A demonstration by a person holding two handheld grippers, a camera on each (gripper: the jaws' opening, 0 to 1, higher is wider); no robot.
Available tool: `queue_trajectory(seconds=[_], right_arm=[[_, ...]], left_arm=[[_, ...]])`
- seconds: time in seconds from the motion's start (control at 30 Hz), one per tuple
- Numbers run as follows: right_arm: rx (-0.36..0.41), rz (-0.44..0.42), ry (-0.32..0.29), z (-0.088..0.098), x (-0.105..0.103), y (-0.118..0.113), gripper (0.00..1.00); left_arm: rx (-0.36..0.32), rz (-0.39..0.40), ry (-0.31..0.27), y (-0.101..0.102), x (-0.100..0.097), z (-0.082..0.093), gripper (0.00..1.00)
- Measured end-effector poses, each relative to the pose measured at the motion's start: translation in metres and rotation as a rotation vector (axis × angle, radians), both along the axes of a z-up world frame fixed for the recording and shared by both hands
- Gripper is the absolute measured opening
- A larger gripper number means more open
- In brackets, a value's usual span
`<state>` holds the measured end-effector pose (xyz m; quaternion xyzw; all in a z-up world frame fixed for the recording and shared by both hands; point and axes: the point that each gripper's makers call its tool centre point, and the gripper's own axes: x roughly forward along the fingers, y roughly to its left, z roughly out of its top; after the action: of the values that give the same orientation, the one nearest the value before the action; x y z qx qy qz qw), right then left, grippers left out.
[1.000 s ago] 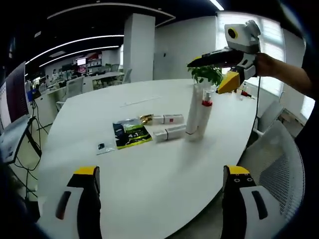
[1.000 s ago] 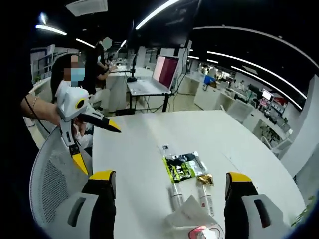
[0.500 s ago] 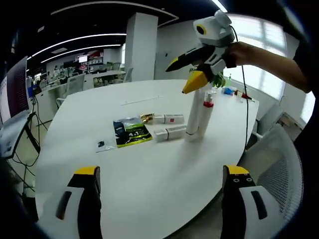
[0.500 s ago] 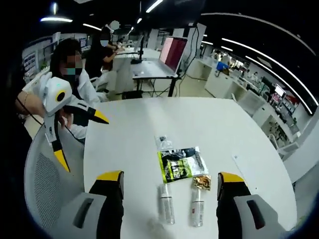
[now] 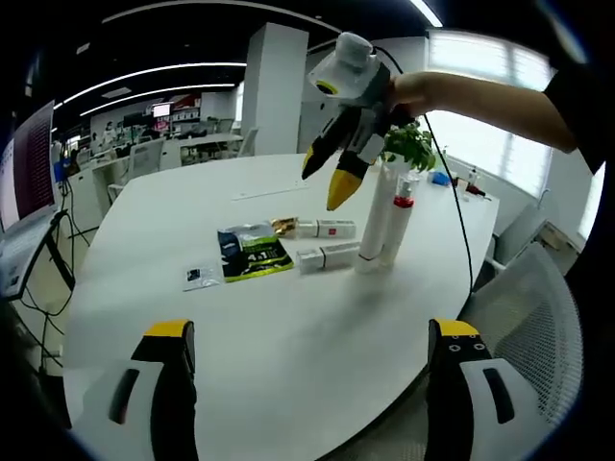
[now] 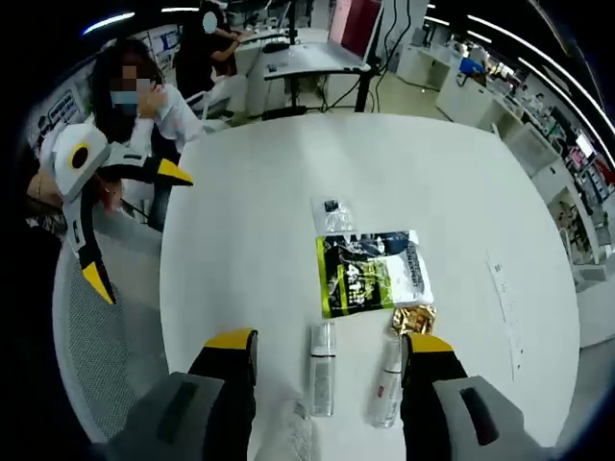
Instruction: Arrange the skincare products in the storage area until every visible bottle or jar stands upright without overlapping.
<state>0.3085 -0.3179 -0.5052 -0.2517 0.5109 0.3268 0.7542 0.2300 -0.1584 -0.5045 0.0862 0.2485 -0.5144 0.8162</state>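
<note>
Two white bottles stand upright side by side, a tall one [image 5: 375, 213] and one with a red collar [image 5: 396, 223]. Two small white tubes lie flat beside them, one [image 5: 327, 229] farther and one [image 5: 327, 256] nearer. My right gripper [image 5: 327, 178] hangs open above these tubes, holding nothing. In the right gripper view its jaws [image 6: 327, 379] frame the lying tubes, the left tube [image 6: 322, 370] and the right tube [image 6: 387, 379]. My left gripper [image 5: 312, 384] is open and empty at the table's near edge. It appears at the left [image 6: 139, 230] in the right gripper view.
A green-black sachet [image 5: 252, 254] [image 6: 370, 272], a gold wrapper [image 6: 413, 319] and a small dark packet [image 5: 197, 277] lie on the white round table [image 5: 288, 327]. A potted plant [image 5: 408, 144] stands behind the bottles. Mesh chairs [image 5: 538, 327] stand at the table's edge. People sit beyond [image 6: 144, 86].
The right gripper has swung left and down from above the upright bottles to above the lying tubes, now looking down on them. The left gripper has stayed put.
</note>
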Motion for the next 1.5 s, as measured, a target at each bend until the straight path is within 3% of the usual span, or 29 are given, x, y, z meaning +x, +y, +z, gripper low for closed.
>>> queue_trajectory(seconds=[0.07, 0.3, 0.47, 0.67, 1.0, 1.5], right_arm=[[0.005, -0.002, 0.056, -0.008, -0.007, 0.006, 0.55], [-0.016, -0.047, 0.149, -0.028, -0.009, 0.01, 0.5], [-0.03, -0.041, 0.177, -0.032, -0.015, 0.025, 0.47], [-0.214, -0.018, 0.259, -0.063, -0.019, 0.005, 0.41], [-0.321, -0.023, 0.303, -0.088, -0.017, -0.011, 0.36], [-0.309, -0.042, 0.334, -0.113, -0.025, -0.008, 0.27]], left_arm=[[-0.002, -0.001, 0.003, 0.0, 0.001, -0.001, 0.93], [-0.012, 0.006, 0.015, 0.0, 0.002, 0.0, 0.93], [-0.019, 0.005, 0.018, -0.002, 0.001, 0.0, 0.93], [-0.029, 0.008, 0.019, -0.001, 0.002, 0.001, 0.92], [-0.037, 0.012, 0.018, -0.001, 0.001, 0.002, 0.92], [-0.027, 0.011, 0.029, -0.001, 0.001, -0.001, 0.92]])
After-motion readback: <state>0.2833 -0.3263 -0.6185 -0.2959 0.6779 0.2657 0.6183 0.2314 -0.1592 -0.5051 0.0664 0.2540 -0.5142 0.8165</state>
